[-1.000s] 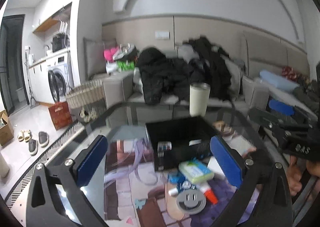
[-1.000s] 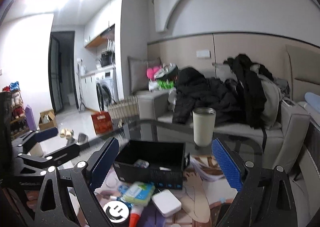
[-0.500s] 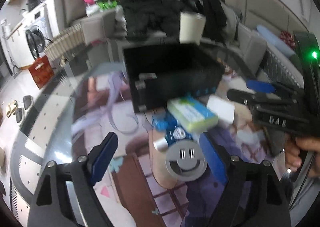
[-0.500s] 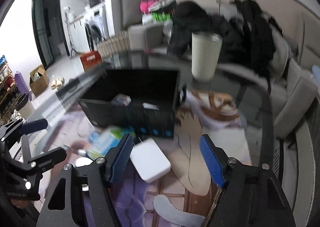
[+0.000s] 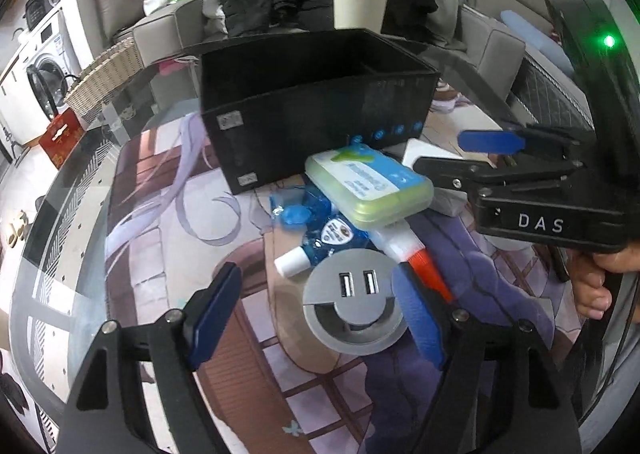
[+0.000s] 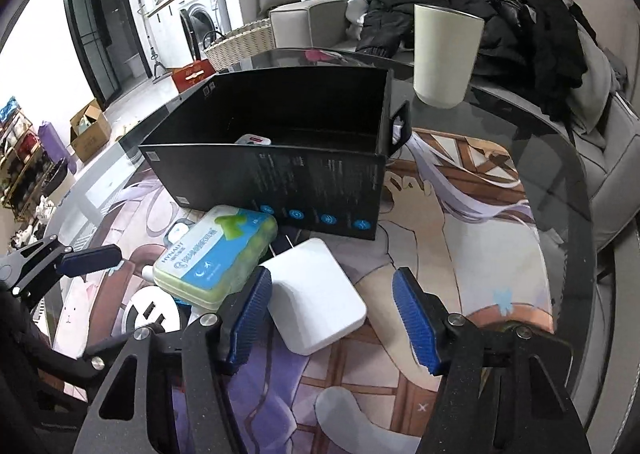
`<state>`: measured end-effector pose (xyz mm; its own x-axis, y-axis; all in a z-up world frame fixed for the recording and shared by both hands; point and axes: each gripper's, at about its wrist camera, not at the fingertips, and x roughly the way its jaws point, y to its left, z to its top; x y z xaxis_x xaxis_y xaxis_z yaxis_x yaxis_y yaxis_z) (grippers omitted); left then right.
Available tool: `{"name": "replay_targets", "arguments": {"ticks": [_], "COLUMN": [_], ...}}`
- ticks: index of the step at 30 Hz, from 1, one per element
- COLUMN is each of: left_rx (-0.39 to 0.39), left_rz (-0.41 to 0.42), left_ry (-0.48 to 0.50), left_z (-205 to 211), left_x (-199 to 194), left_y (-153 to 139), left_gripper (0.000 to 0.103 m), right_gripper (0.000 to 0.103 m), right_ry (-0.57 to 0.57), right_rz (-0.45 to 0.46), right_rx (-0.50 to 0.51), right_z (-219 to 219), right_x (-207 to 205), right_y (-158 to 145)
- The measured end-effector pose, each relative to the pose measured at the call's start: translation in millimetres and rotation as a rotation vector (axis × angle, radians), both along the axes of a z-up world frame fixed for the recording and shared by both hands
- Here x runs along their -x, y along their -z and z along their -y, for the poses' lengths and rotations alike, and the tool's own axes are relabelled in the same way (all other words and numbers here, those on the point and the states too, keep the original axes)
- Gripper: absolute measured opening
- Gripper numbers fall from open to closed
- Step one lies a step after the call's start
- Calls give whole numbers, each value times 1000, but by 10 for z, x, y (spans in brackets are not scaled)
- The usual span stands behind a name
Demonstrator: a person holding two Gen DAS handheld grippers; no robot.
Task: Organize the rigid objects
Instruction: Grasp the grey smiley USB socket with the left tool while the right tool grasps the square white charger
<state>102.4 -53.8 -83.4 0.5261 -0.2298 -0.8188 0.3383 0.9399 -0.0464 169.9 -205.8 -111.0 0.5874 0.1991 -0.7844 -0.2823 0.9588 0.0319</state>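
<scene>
Glass counter [image 6: 520, 142] carries a black box [image 6: 280, 178]; before it, left gripper [image 5: 316, 314] closing around the grey USB disc [image 5: 354, 306], right gripper [image 6: 332, 318] closing around the white block [image 6: 316, 302], seemingly untouched.

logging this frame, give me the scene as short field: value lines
surface: glass table over a printed mat
container: black box, open-topped
pile: green case on blue pouch and glue tube
left gripper: jaws closing around grey usb puck, not gripping
right gripper: jaws closing around white block, not gripping
behind box: cream cup
</scene>
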Motion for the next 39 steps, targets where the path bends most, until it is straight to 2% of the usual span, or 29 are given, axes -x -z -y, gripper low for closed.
{"name": "replay_targets", "arguments": {"ticks": [4,10,17,18,20,23,28,35,39], "left_rx": [-5,3,-5,-5,-2,6,7,11,8], "left_rz": [8,-13,-28,-28,-53,-82,-63,-83,-80], "left_ry": [9,18,37,37,55,71,63,45,45], "left_z": [40,57,111,113,130,147,93,-45,-57], "left_x": [-10,-6,10,9,-1,-8,33,41,40], "left_y": [-3,-1,39,44,68,76,31,68,81], "left_gripper": [77,77,77,74,57,57,57,57,57], "right_gripper": [64,47,47,47,47,47,47,50,47], "right_ry": [-23,-27,-28,-30,-34,-33,-36,-43,-44], "right_rz": [-54,-83,-123,-126,-133,-124,-103,-112,-111], "right_rx": [-29,-46,-39,-31,-23,-31,-28,-13,-4], "right_z": [-57,-77,-43,-41,-22,-5,-25,-85,-97], "right_x": [12,54,287,323,368,406,397,351,366], "right_y": [73,116,103,101,96,71,37,76,95]}}
